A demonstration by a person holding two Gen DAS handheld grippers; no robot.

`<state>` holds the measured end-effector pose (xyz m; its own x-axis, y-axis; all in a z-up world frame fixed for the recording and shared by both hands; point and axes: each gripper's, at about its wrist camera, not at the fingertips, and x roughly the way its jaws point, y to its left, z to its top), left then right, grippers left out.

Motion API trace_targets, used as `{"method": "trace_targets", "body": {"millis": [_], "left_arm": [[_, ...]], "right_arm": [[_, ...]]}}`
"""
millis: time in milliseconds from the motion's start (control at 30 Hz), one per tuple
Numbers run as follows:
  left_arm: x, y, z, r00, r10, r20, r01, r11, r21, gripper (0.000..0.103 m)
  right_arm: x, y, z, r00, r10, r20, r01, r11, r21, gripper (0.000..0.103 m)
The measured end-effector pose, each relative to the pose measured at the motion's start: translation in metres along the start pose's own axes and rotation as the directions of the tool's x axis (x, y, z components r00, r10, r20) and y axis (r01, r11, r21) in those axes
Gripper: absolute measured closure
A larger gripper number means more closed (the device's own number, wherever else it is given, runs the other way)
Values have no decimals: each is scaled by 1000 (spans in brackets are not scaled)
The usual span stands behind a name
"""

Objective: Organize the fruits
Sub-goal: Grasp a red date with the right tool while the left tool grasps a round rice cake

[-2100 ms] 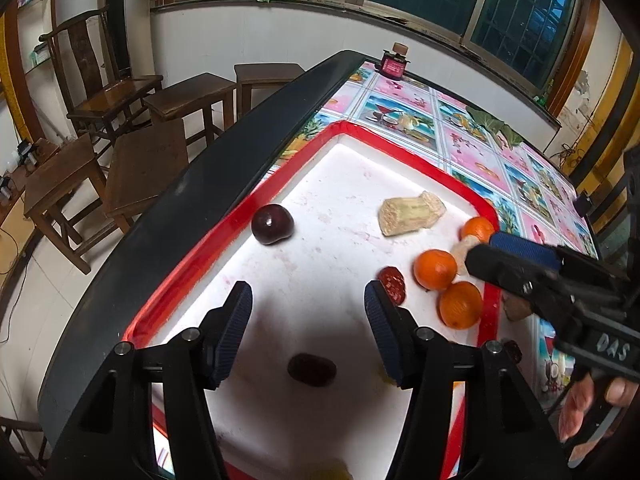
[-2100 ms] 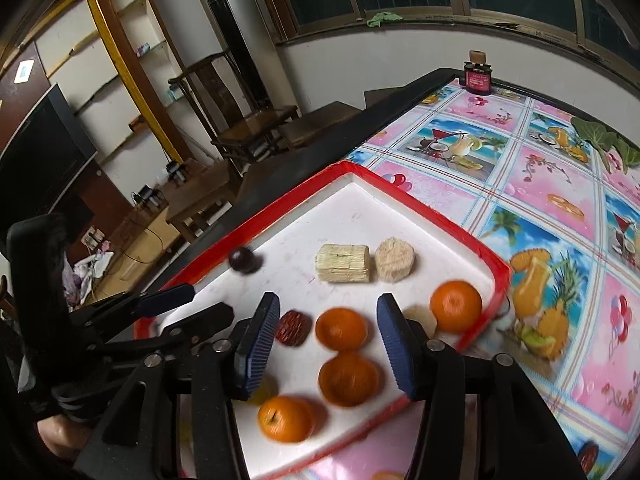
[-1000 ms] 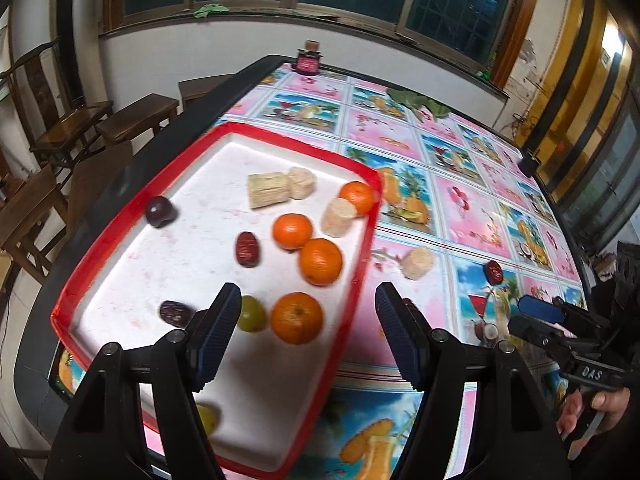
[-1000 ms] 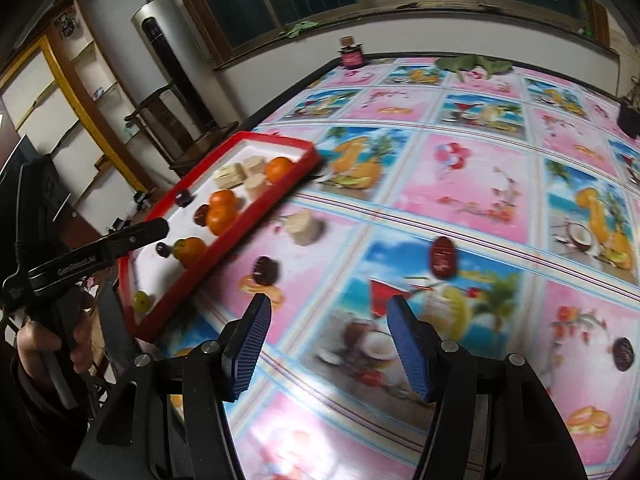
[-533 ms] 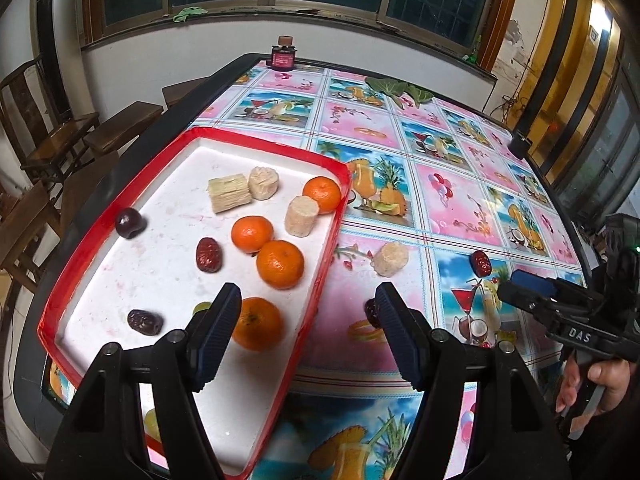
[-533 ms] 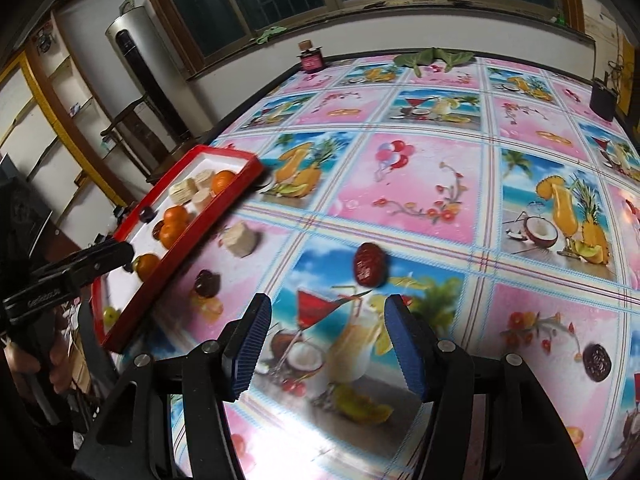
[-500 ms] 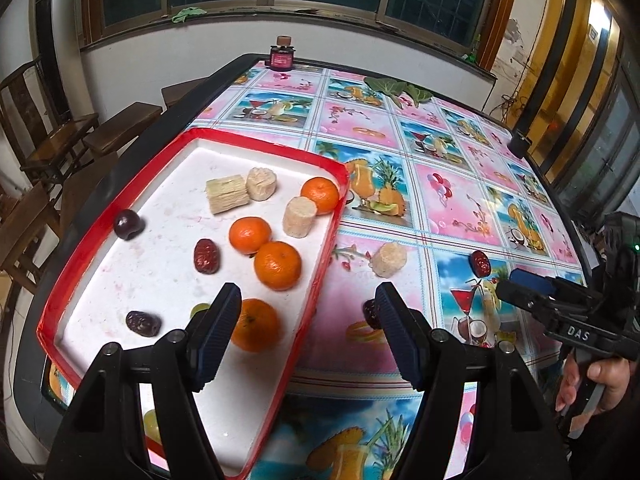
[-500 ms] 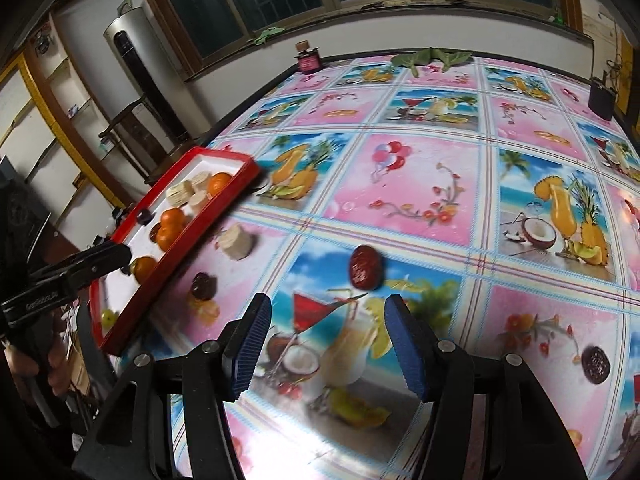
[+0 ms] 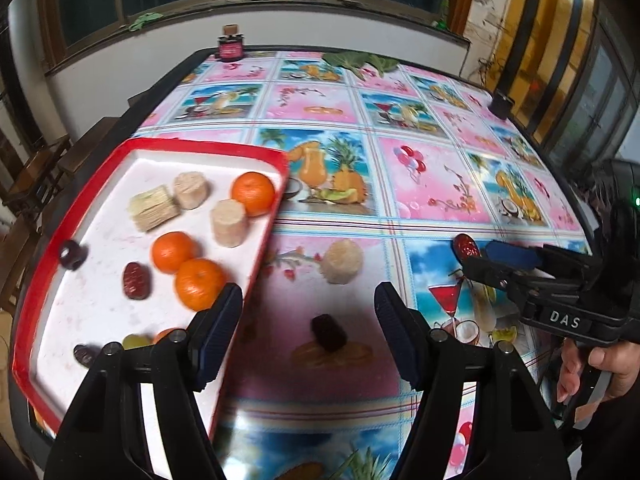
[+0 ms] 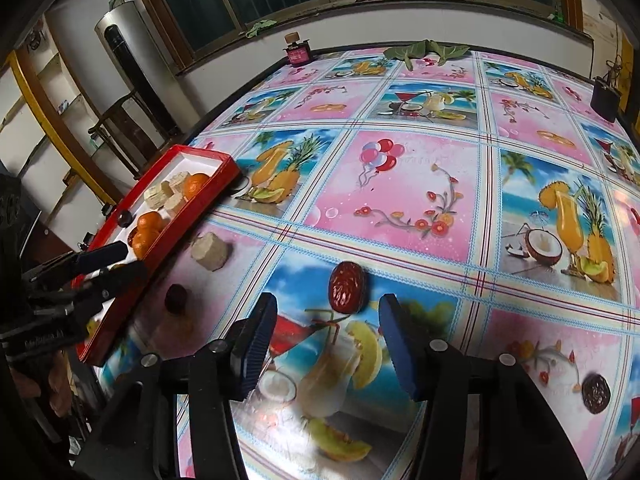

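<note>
A red tray with a white floor holds oranges, pale cane chunks, dates and a dark plum. On the patterned tablecloth beside it lie a pale cane chunk, a dark date and a red date. My left gripper is open over the dark date, which lies between its fingertips, untouched. The jaws of my right gripper are closing, with the red date just beyond the tips and nothing pressed between them. From the left wrist view, the right gripper points at the red date.
A small jar, green leaves and a black cup stand along the table's far edge. Another dark fruit lies at the near right. A hand holds the right gripper. Wooden chairs stand left of the table.
My left gripper has shifted right, from over the tray to over the dark date on the cloth. The right gripper has come closer to the red date and its jaws have narrowed.
</note>
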<state>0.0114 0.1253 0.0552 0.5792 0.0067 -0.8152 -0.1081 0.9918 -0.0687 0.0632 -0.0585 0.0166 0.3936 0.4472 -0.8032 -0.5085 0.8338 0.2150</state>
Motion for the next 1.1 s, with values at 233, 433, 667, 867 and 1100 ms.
{"method": "trace_targets", "body": {"millis": [233, 433, 667, 867, 1100], "left_arm": [[27, -13, 10, 999, 4, -42, -2, 999, 38, 53], [48, -24, 11, 997, -2, -76, 7, 998, 63, 69], [58, -31, 15, 997, 12, -78, -6, 997, 79, 80], [55, -30, 11, 998, -3, -68, 7, 998, 62, 80], [41, -26, 12, 998, -35, -44, 37, 999, 34, 80]], "right_arm": [[11, -3, 5, 1000, -8, -13, 9, 1000, 21, 58], [15, -3, 5, 1000, -1, -23, 2, 1000, 23, 63], [19, 5, 5, 999, -41, -24, 41, 999, -24, 72], [20, 4, 6, 999, -44, -25, 43, 999, -25, 81], [12, 8, 4, 1000, -25, -11, 25, 999, -25, 81]]}}
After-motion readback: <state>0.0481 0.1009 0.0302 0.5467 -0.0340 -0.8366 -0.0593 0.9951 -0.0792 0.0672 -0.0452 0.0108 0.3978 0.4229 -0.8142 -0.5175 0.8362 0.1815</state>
